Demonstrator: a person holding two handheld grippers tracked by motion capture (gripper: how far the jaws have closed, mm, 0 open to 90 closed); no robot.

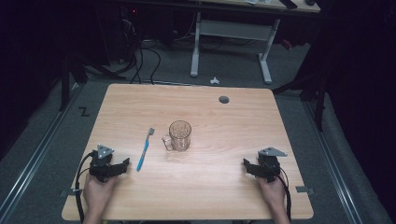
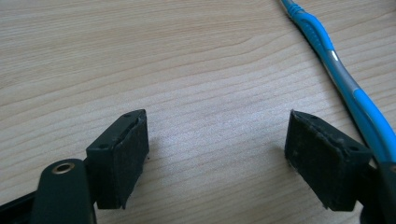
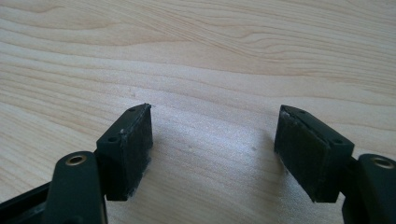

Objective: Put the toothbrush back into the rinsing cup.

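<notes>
A blue and grey toothbrush lies on the wooden table, left of a clear glass mug that stands upright near the middle. My left gripper rests low at the front left, held by a hand, just left of the toothbrush's handle end. Its jaws stand open with bare wood between them, and the toothbrush runs past the right jaw. My right gripper sits at the front right in the other hand. In the right gripper view its jaws are open over bare table.
A grey round cable port is set in the table near its far edge. Beyond the table stand a white desk frame and dark cables on the floor. Metal rails run along both sides of the table.
</notes>
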